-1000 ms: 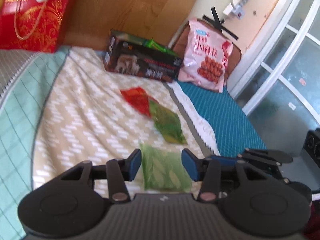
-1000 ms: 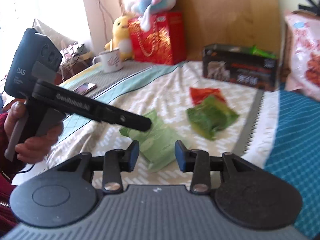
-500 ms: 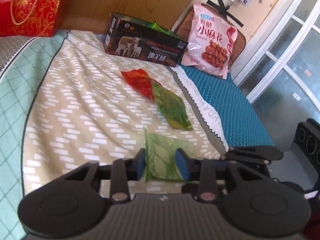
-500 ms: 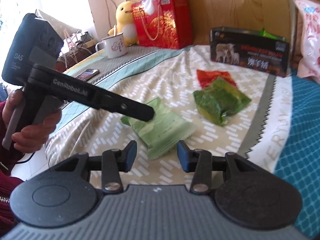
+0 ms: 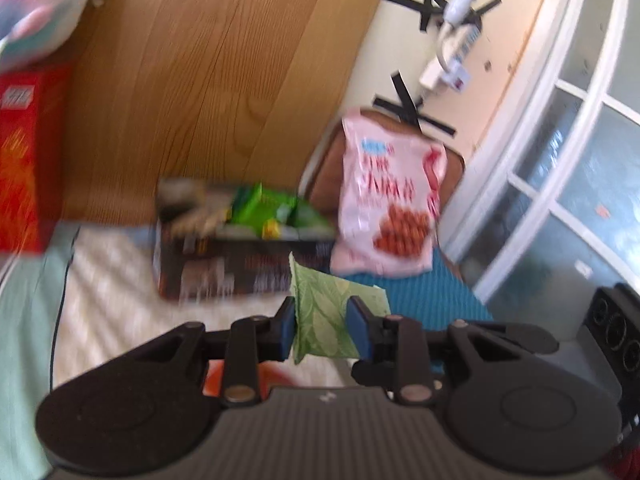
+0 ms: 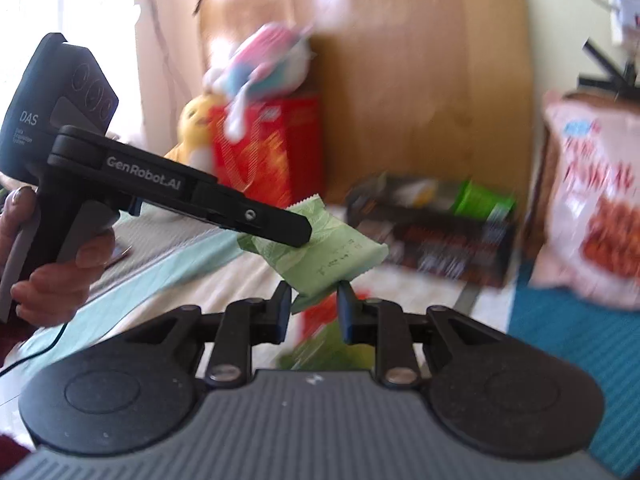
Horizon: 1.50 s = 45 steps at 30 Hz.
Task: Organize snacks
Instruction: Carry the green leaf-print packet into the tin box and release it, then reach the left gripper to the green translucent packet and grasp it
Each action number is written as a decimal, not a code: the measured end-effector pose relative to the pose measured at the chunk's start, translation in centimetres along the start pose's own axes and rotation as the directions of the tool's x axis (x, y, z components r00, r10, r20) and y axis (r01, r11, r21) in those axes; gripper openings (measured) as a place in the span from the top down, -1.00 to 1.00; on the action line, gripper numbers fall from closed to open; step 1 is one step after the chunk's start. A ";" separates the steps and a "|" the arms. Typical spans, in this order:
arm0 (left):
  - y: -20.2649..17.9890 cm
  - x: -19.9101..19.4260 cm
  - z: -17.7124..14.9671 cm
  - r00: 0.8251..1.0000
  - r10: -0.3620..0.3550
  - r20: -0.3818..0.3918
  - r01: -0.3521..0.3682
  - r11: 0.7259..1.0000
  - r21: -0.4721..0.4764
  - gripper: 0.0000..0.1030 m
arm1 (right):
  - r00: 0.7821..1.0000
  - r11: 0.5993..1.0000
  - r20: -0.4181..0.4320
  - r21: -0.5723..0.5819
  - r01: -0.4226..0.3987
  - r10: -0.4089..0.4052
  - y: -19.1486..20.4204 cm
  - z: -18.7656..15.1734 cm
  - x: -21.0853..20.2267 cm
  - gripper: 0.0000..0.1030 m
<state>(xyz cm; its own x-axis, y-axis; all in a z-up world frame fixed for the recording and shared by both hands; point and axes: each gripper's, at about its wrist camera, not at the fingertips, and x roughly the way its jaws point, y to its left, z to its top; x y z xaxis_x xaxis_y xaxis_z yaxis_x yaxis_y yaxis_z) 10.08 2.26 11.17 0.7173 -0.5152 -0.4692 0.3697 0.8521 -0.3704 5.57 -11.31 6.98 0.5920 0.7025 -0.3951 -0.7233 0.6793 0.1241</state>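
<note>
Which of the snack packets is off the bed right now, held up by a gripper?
The pale green leaf-print packet, clamped in the left gripper and lifted. The bright green packets sit in the dark box, and the pink bag leans behind.

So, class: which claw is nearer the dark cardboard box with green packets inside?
Left. The left claw, gripping the pale green packet, is closer to the box; the right claw trails behind.
</note>
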 end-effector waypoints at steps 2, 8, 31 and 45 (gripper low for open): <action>0.6 2.0 1.9 1.000 0.016 0.017 -0.016 1.000 0.001 0.46 | 1.000 1.000 0.023 0.016 0.021 -0.021 -2.0 1.2 1.8 0.48; 3.2 8.0 5.3 0.996 0.081 0.031 -0.081 0.997 -0.019 0.45 | 0.996 0.996 0.042 0.053 0.077 -0.080 -6.7 2.9 8.0 0.47; 3.9 2.7 -5.6 0.993 -0.004 -0.121 -0.015 0.988 -0.156 0.33 | 0.991 0.976 -0.124 0.218 -0.016 0.044 -5.8 -3.2 4.3 0.16; 1.9 -0.2 -12.4 0.980 -0.024 -0.197 -0.019 0.976 -0.215 0.40 | 0.977 0.972 -0.199 0.232 -0.025 0.073 -1.7 -6.2 2.2 0.16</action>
<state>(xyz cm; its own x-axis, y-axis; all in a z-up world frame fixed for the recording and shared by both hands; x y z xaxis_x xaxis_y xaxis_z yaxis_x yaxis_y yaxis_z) 3.31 2.86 0.60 0.5776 -0.5436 -0.6090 0.2201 0.8221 -0.5251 5.95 -12.24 0.29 0.4552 0.6936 -0.5583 -0.6356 0.6922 0.3419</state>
